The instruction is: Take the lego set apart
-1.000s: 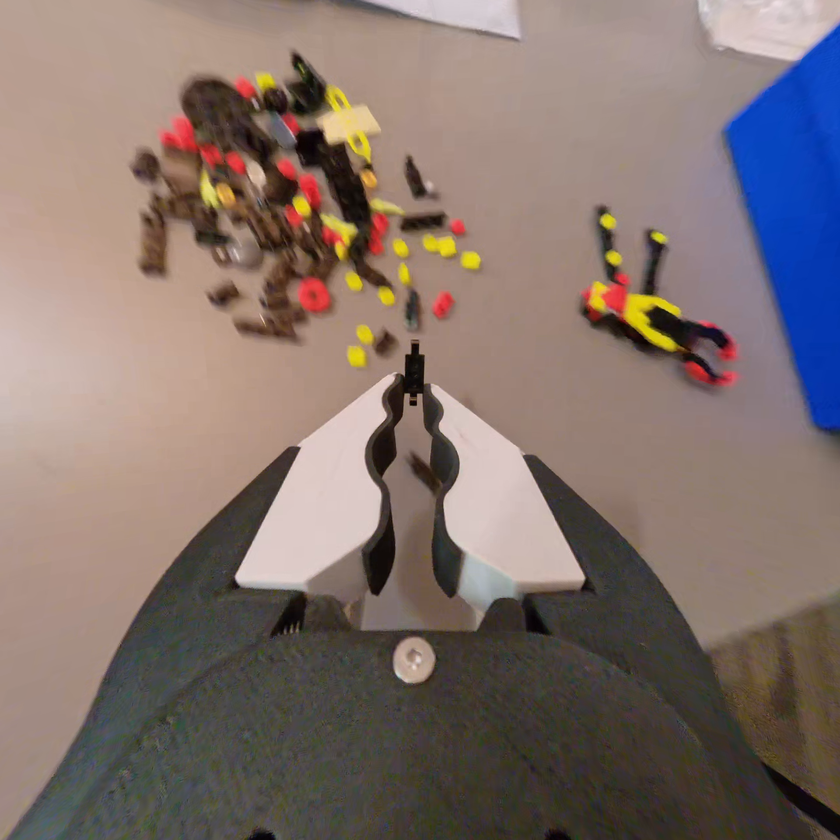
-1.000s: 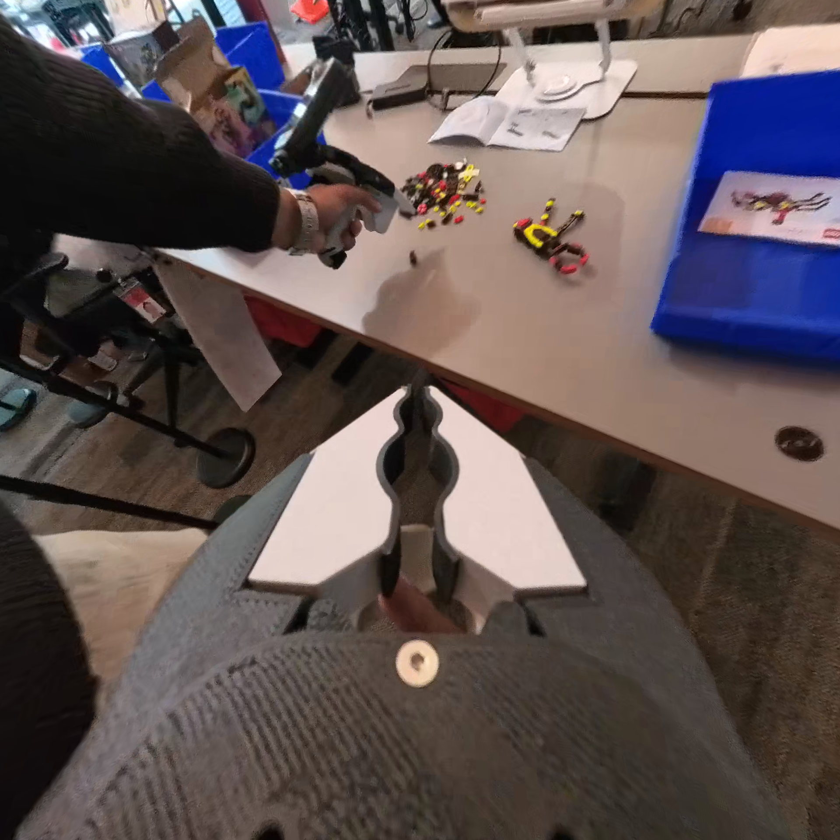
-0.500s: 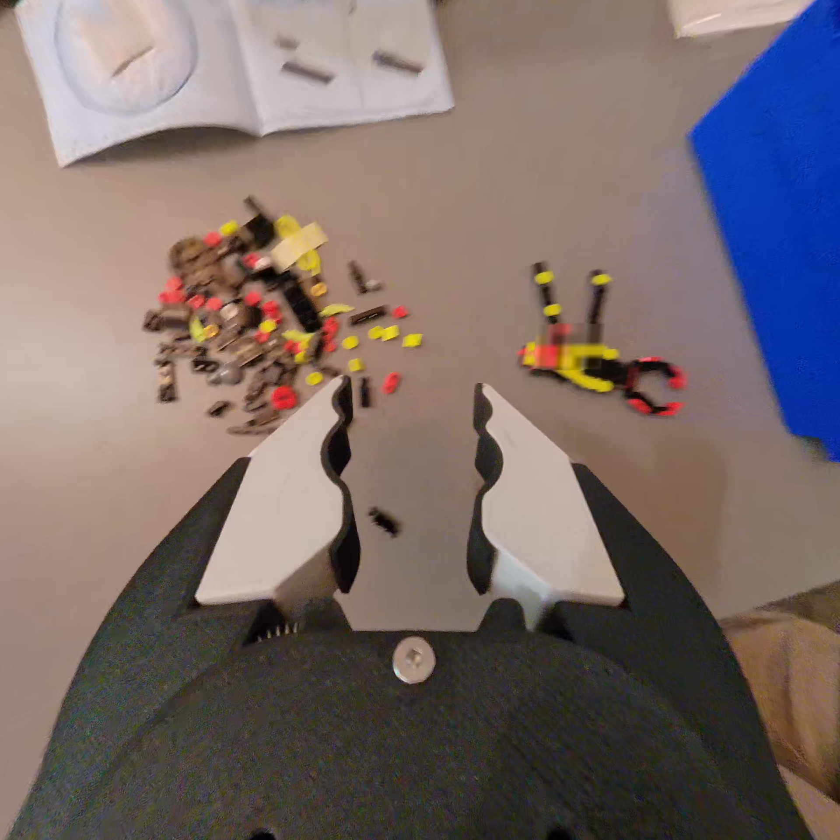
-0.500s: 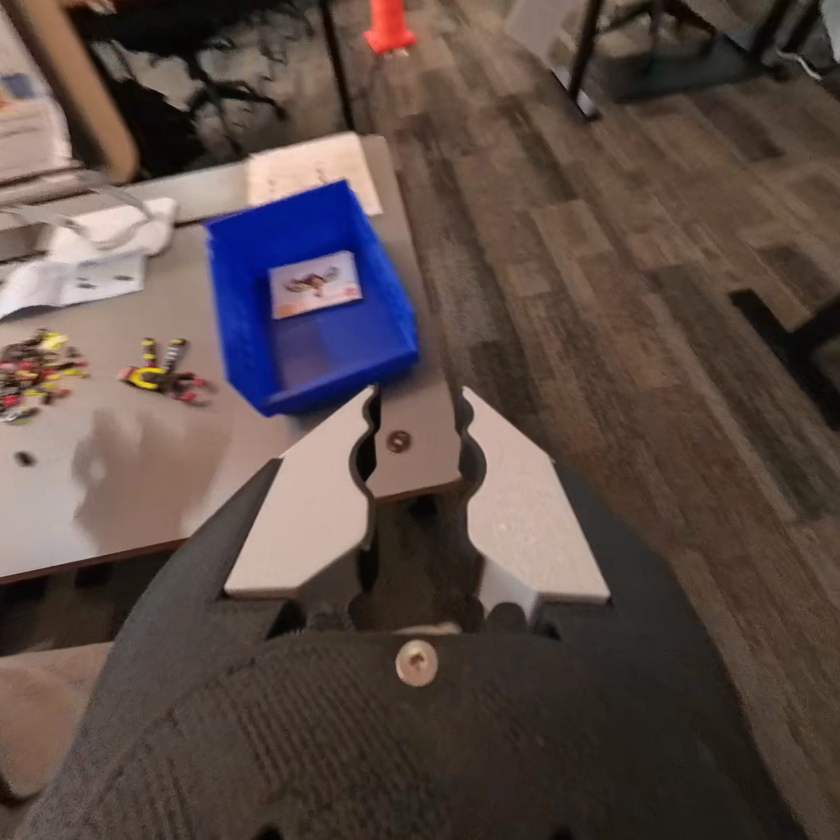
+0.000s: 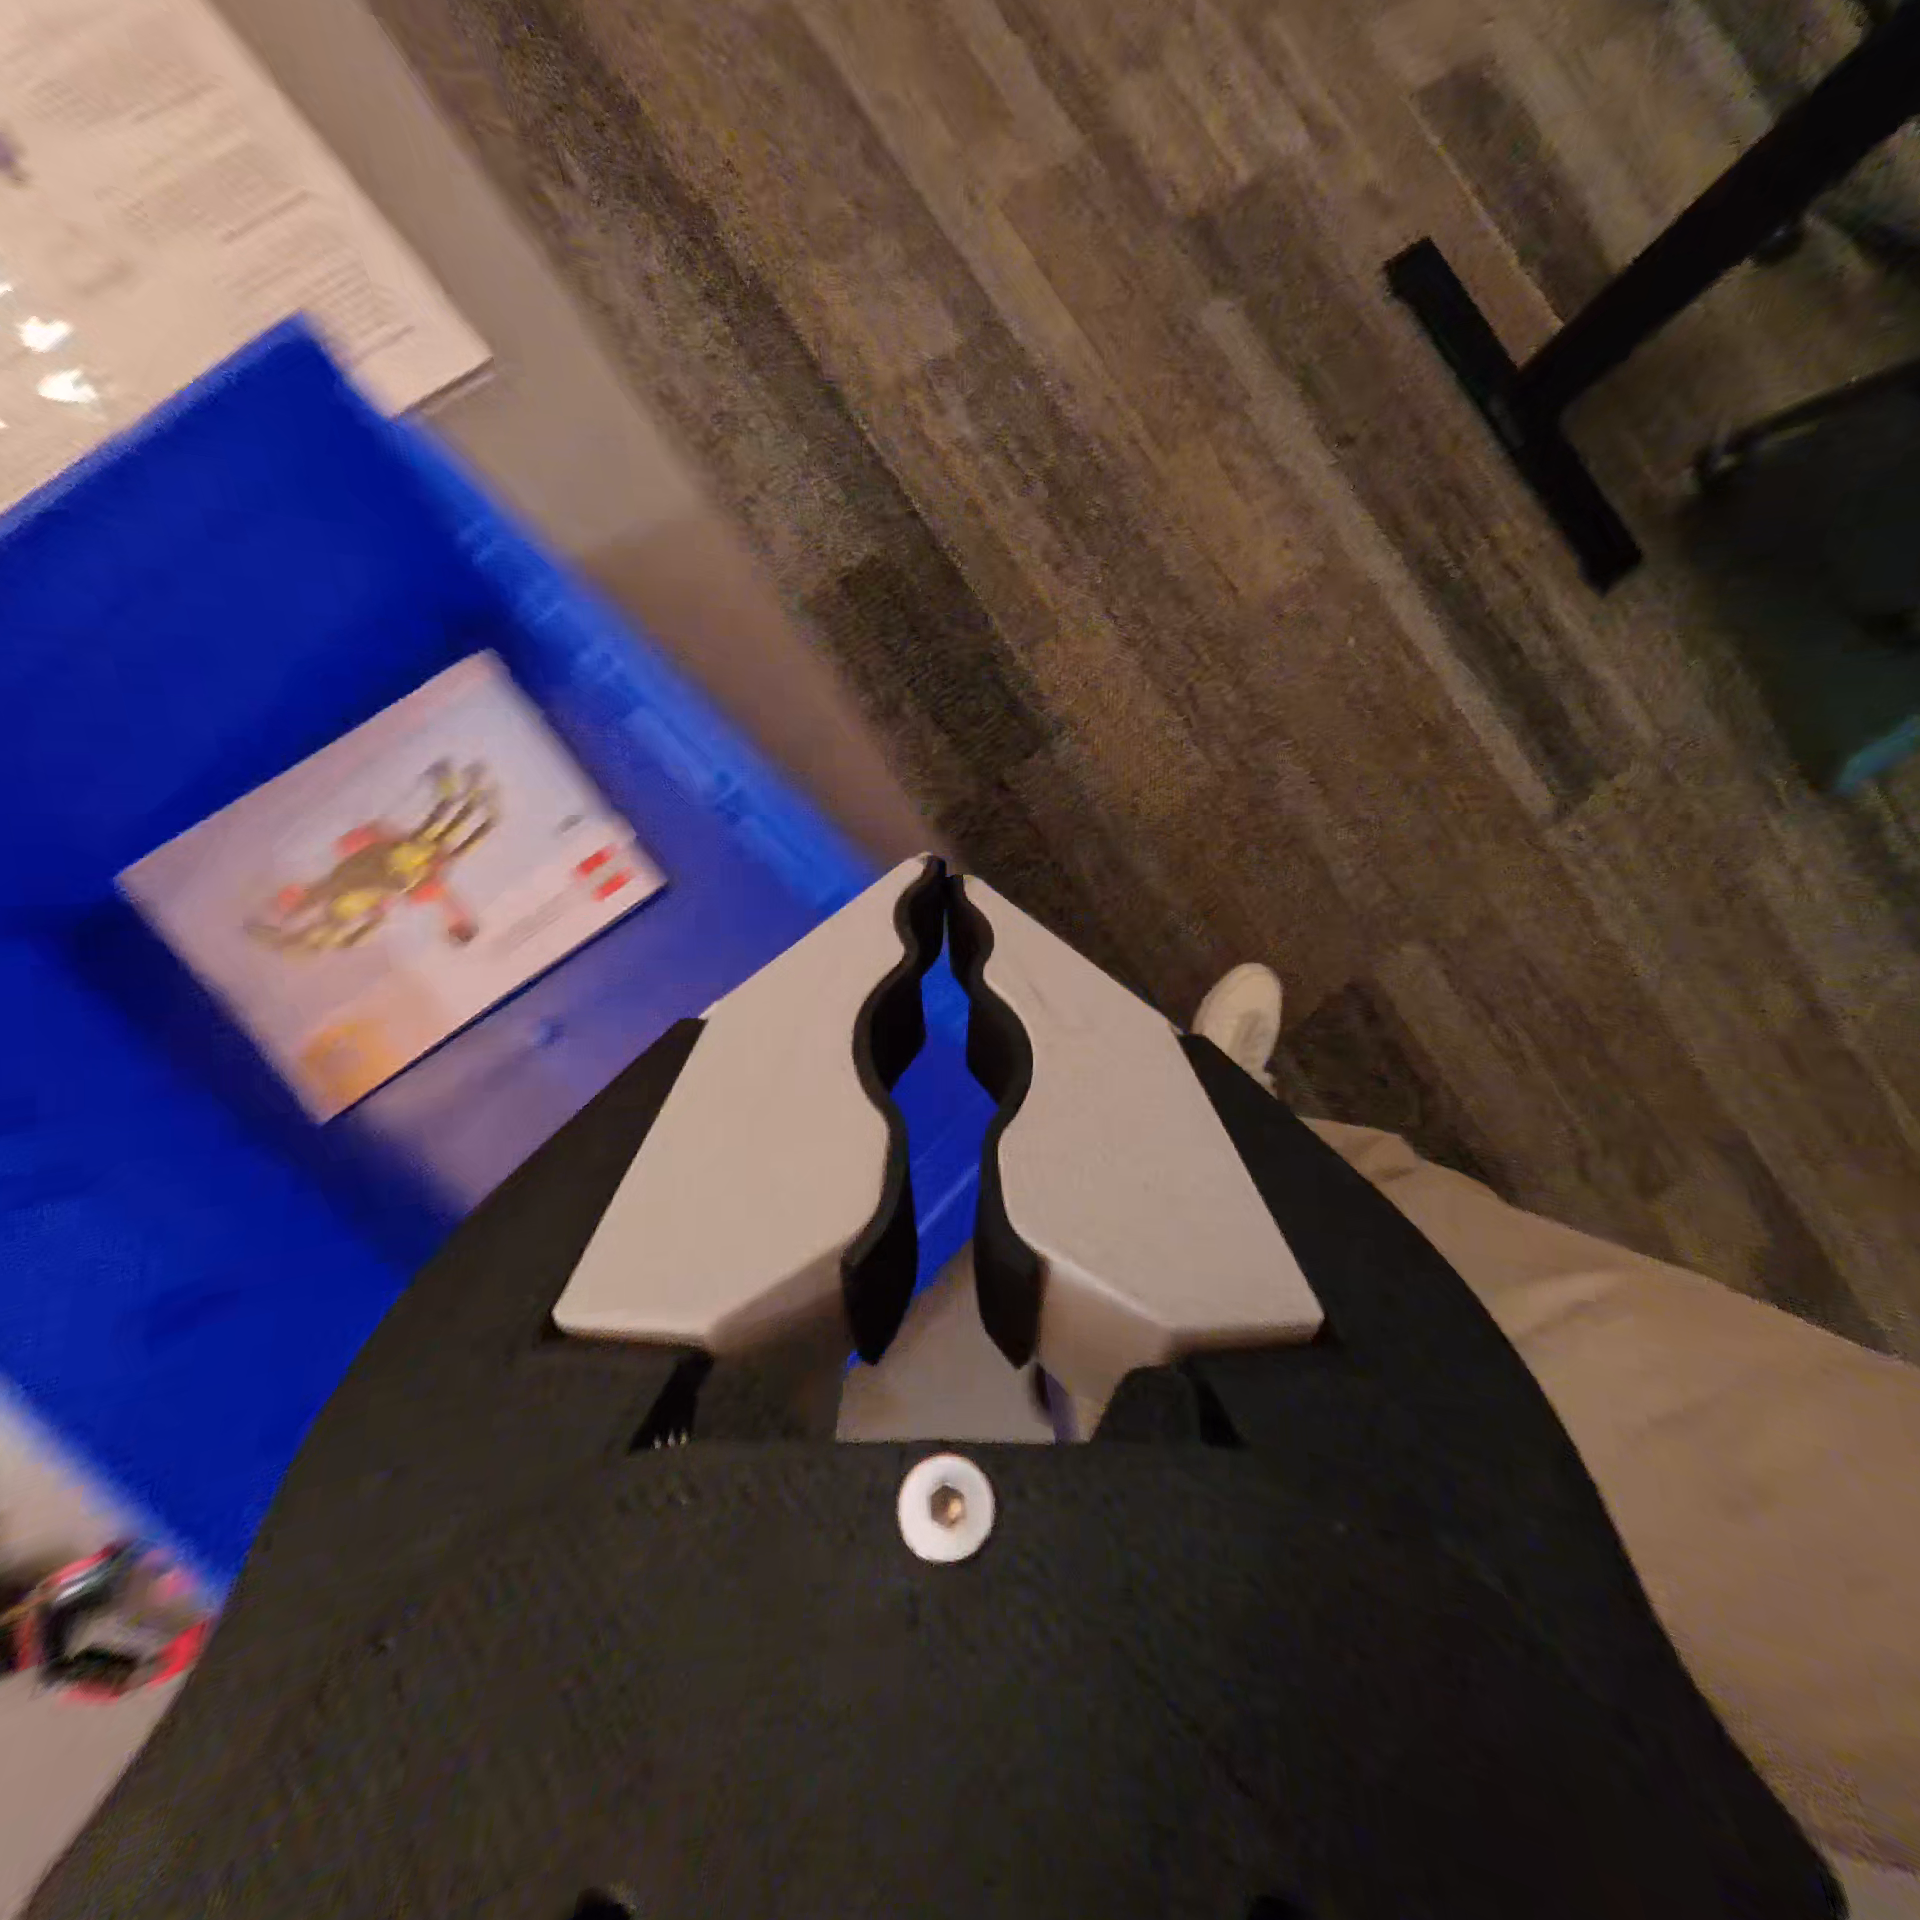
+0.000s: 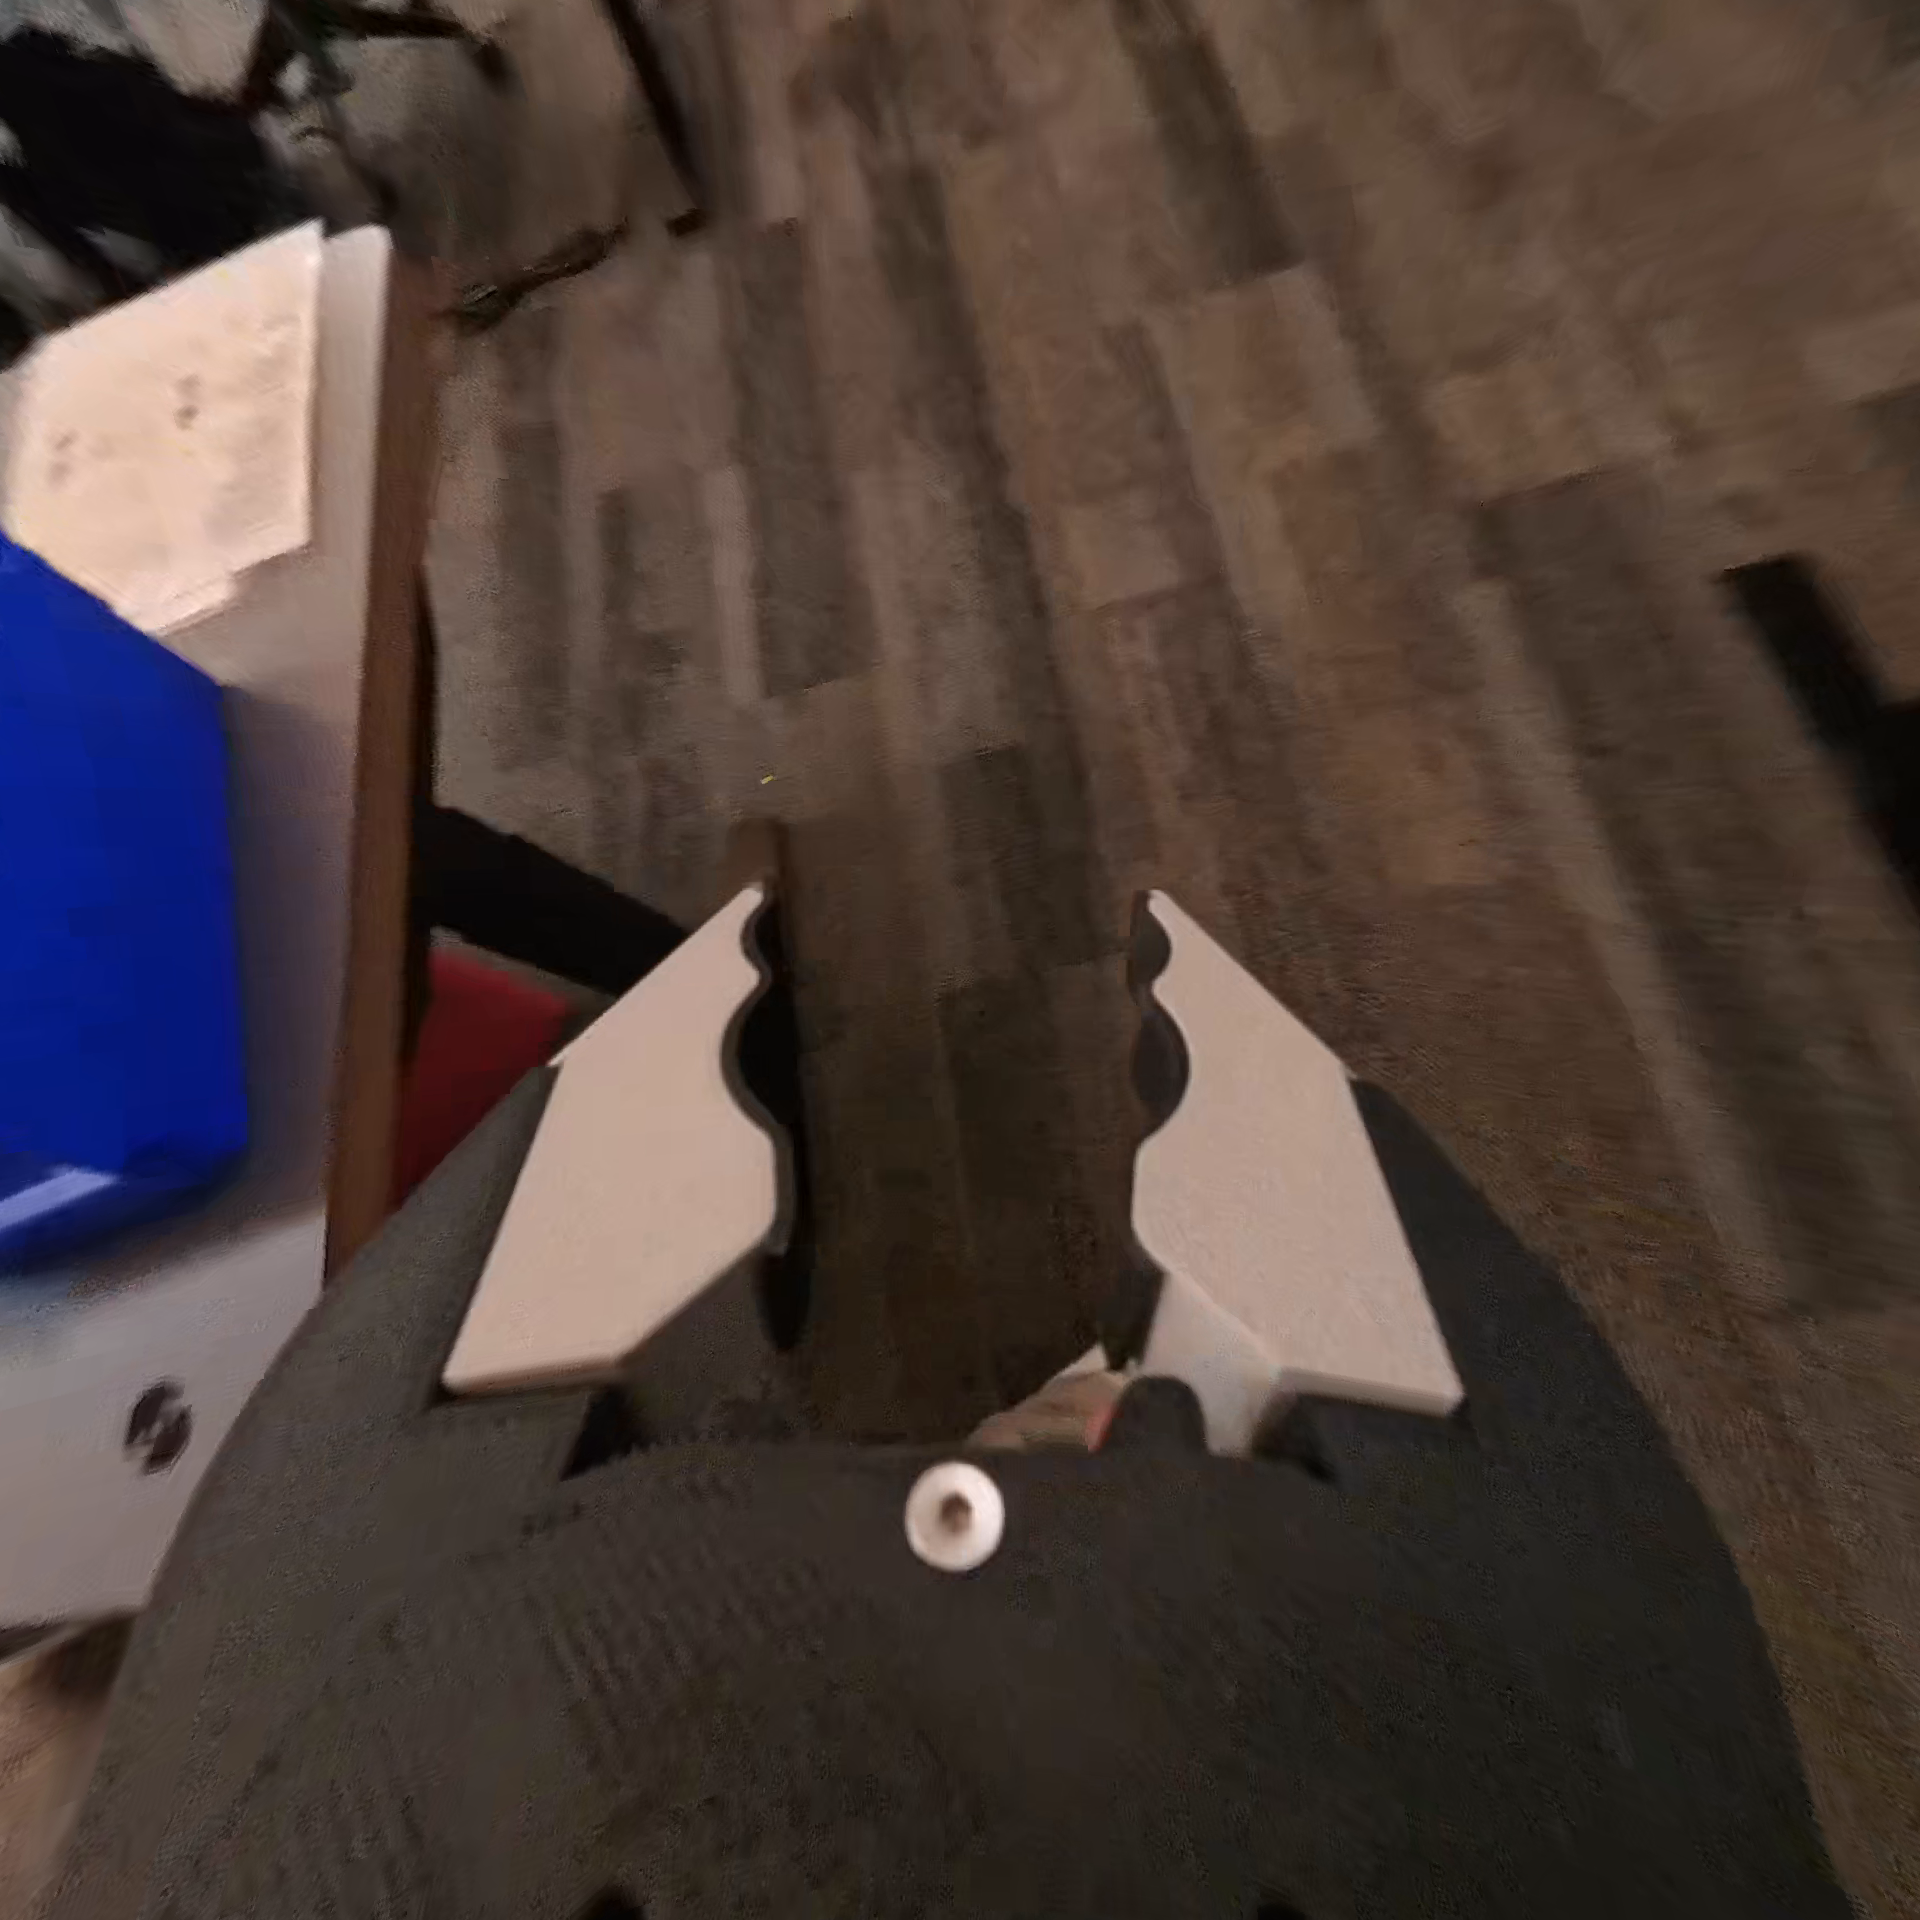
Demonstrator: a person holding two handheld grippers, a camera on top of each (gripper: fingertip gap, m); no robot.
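My left gripper (image 5: pixel 943 878) is shut and empty, held over the near right corner of a blue bin (image 5: pixel 208 623). Part of the black, red and yellow lego model (image 5: pixel 88 1636) shows blurred at the lower left edge of the left wrist view, on the table. My right gripper (image 6: pixel 951 909) is open and empty, off the table's right end and pointing at the floor. The pile of loose lego pieces is out of view.
A printed card (image 5: pixel 384 894) lies inside the blue bin. White paper (image 5: pixel 177 208) lies on the table behind it. The bin (image 6: pixel 104 914) and table edge (image 6: pixel 384 727) show at left in the right wrist view. Wood-look floor (image 5: pixel 1143 416), a black table leg (image 5: pixel 1496 416), a shoe (image 5: pixel 1242 1013). Some 35 centimetres of space lies between my two pairs of fingers.
My left gripper has dropped the small black piece, shut, and swung right from the loose pile to the blue bin. My right gripper has opened and swung away toward the floor.
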